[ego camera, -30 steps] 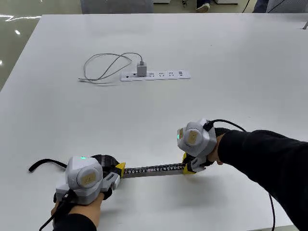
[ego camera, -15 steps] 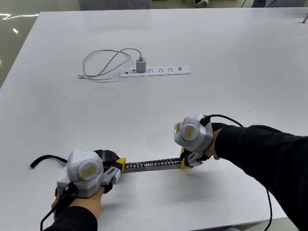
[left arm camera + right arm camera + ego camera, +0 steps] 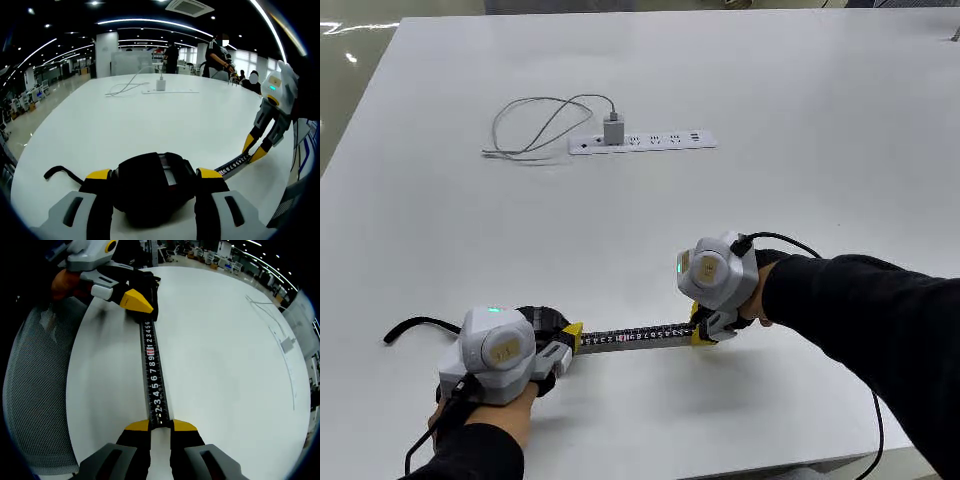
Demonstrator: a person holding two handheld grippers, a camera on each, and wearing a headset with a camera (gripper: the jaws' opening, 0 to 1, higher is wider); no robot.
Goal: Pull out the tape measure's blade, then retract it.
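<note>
Tape measure held at both ends, blade stretched between the jaws

The left gripper (image 3: 155, 175) has its jaws pressed against the two sides of the black tape measure (image 3: 152, 185), which sits between them on the white surface (image 3: 800, 150). The grip looks meant to anchor it, so a pull on the blade does not drag it along. A black strap (image 3: 410, 326) trails out behind these jaws, away from the work.

The right gripper (image 3: 160, 426) has its jaws nearly together, pinching the end of the blade (image 3: 152, 370). The blade runs straight ahead from these jaws to the left gripper's, numbers facing up, low along the surface. Holding it by the very end keeps the whole drawn length in line with the mouth of the tape measure, so it should slide without kinking.

Only a short length is out, into the teens by the printed numbers. The two sets of jaws face each other and are near one another, with nothing between them but the blade.

Well beyond both sets of jaws lie a power strip (image 3: 642, 141) and a looped cable (image 3: 535, 125), clear of the blade's line
</note>
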